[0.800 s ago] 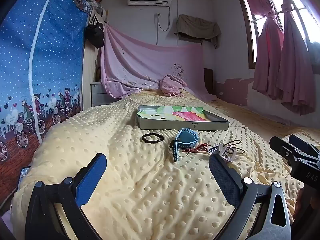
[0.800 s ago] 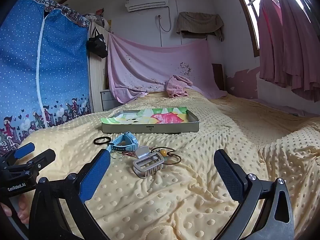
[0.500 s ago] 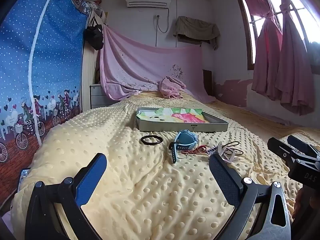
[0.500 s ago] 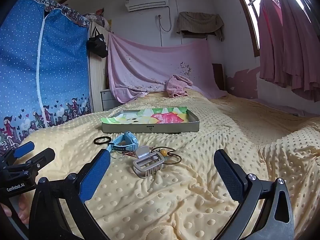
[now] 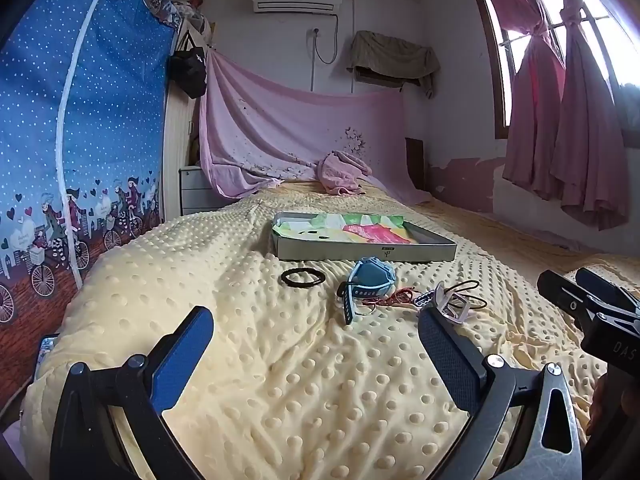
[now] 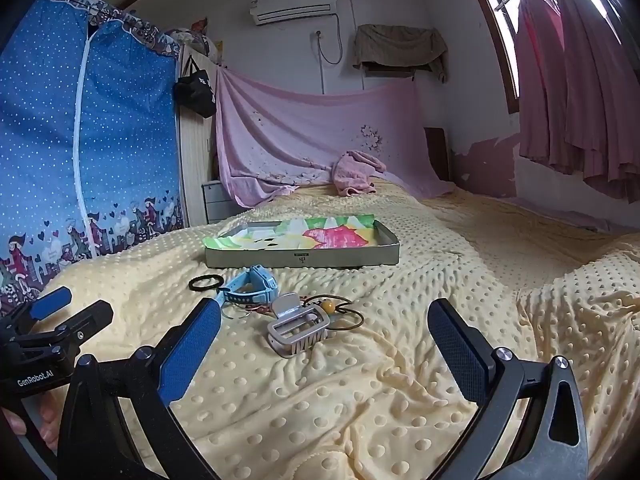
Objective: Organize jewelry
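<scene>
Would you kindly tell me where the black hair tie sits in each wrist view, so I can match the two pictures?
Left wrist view: the black hair tie lies flat on the yellow blanket, near centre, left of the blue watch.
Right wrist view: the black hair tie lies left of centre, again left of the blue watch.
Shared landmark: the shallow tray, just behind the hair tie in both.

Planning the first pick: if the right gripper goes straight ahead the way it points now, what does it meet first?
Probably the yellow dotted blanket itself: the open right gripper tilts slightly down. The silver clip lies left of centre, nearer its left finger; depth is unclear.
</scene>
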